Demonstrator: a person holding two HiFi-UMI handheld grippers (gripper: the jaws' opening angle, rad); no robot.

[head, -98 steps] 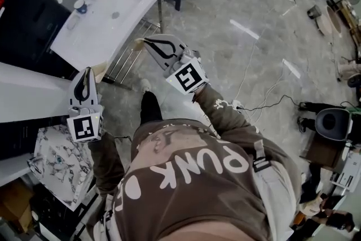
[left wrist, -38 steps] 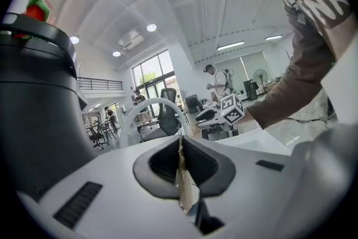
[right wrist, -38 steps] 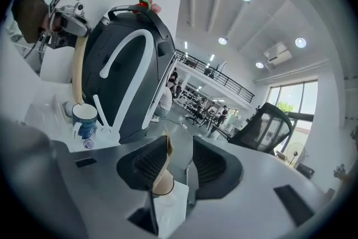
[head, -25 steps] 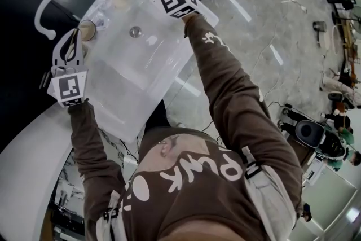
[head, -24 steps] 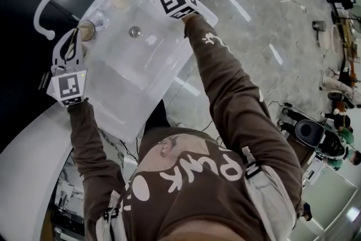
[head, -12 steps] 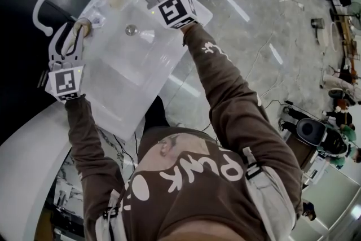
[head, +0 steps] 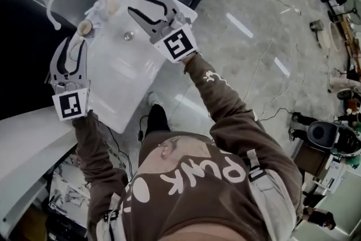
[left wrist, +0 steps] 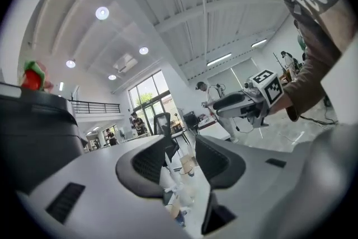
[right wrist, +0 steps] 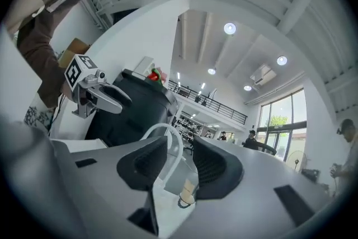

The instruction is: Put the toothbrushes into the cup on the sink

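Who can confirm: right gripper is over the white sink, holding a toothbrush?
Wrong on the grip. The right gripper is over the white sink, but it holds nothing: the right gripper view shows its jaws opening with nothing between them.

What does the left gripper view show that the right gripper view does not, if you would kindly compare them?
Only the left gripper view shows the right tool, held out over the basin. Only the right gripper view shows the left tool and the white arched faucet. Both show the white sink with a tan cup on it and a red-and-green object in the background. Each also shows its own tool's jaws opening with nothing gripped between them.
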